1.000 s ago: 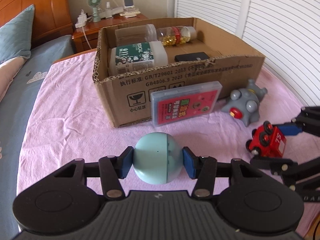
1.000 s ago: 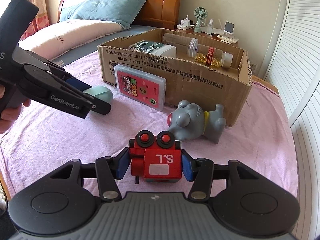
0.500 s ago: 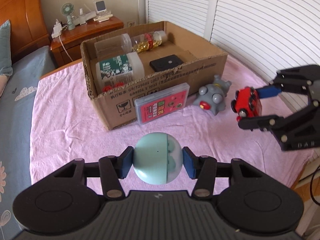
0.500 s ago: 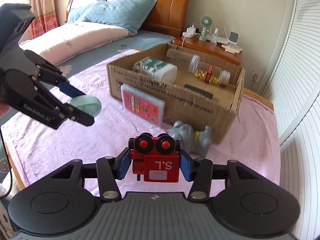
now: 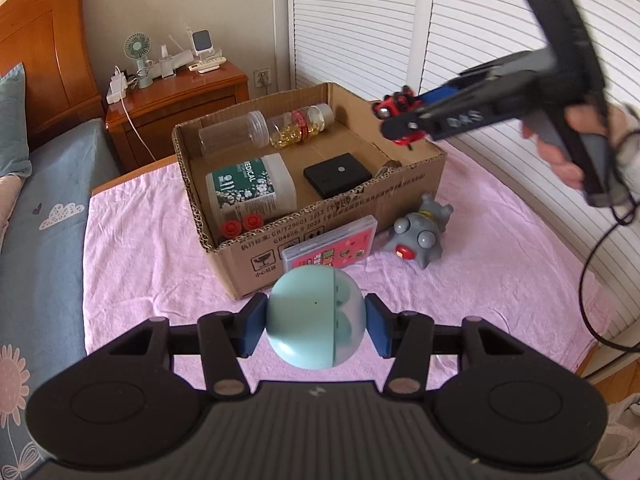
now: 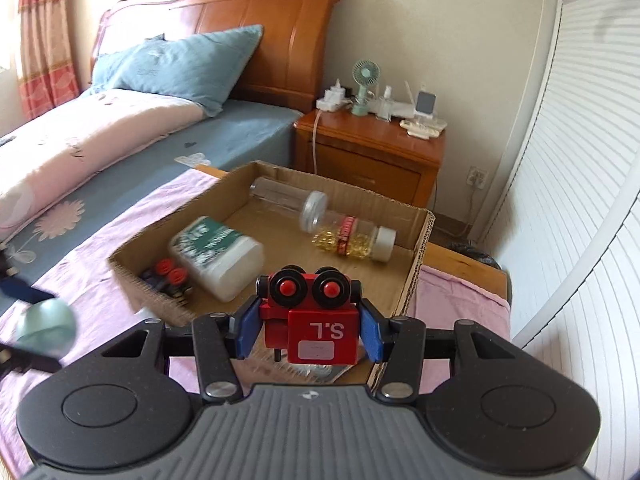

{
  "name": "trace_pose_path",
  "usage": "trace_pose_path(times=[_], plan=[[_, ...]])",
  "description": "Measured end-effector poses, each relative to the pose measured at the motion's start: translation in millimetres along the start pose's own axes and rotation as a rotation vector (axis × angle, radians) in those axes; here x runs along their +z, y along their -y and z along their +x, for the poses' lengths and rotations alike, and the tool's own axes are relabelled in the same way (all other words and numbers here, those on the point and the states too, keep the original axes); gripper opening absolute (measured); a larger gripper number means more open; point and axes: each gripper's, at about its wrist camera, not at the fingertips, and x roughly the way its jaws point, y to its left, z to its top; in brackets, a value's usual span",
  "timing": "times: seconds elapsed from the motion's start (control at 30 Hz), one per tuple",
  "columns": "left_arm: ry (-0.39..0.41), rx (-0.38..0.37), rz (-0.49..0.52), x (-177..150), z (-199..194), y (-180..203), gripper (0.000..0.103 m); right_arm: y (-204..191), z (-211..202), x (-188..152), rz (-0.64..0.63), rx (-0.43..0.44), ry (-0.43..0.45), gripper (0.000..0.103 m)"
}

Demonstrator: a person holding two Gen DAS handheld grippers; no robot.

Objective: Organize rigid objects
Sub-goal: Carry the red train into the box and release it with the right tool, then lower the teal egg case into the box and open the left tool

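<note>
A pink cloth covers the surface at frame center, carrying the cardboard box; left gripper clamps a teal ball, right gripper clamps a red toy train above the box.

Wooden nightstand stands between the bed's wooden headboard and white slatted doors. Beige wall behind it. Patterned curtain left of headboard. Daylight.

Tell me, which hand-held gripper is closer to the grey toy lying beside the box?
Left, I think. The left hand-held gripper, holding the teal ball, sits low just in front of the grey toy; the right hand-held gripper is raised over the cardboard box.
</note>
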Motion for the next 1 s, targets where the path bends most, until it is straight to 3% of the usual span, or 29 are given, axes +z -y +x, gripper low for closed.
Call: trace_pose_path(times=[0.2, 0.37, 0.43, 0.47, 0.77, 1.0], plan=[[0.007, 0.01, -0.005, 5.1, -0.7, -5.8, 0.052, 17.4, 49.2, 4.7, 0.062, -0.049, -0.067, 0.057], [0.018, 0.019, 0.006, 15.4, 2.0, -7.6, 0.052, 19.3, 45.3, 1.8, 0.087, -0.044, -0.025, 0.08], [0.028, 0.017, 0.011, 20.4, 2.4, -7.8, 0.052, 17.3, 38.2, 2.0, 0.097, -0.072, -0.025, 0.1], [0.032, 0.016, 0.013, 23.9, 2.6, -7.4, 0.052, 16.4, 32.5, 1.3, 0.103, -0.073, -0.02, 0.102], [0.064, 0.021, 0.027, 68.1, 18.2, -11.0, 0.052, -14.7, -26.6, -21.5, 0.134, -0.05, -0.039, 0.103], [0.056, 0.068, 0.006, 112.3, 57.1, -24.9, 0.052, -35.0, -55.8, -43.8, 0.167, -0.061, -0.001, 0.103]])
